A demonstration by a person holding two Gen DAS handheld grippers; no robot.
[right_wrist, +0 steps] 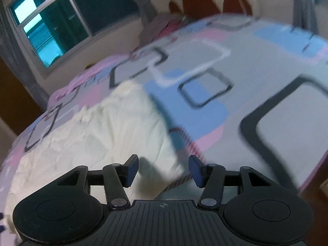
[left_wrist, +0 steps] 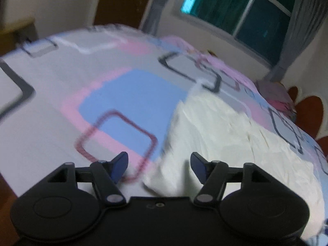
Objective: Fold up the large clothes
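A bed under a grey sheet printed with pink and blue squares [left_wrist: 61,86] carries a crumpled cream-white garment [left_wrist: 225,135], lying flat near its edge. Above the cloth's near corners, left gripper [left_wrist: 158,167] and right gripper [right_wrist: 163,170] hang released, empty; the next fold likely needs matched, even grips.

A bedroom in a home
A bed [left_wrist: 61,78] with a patterned pink, blue and grey sheet, a curtained window [left_wrist: 242,10] and an arched headboard [right_wrist: 196,0] show it
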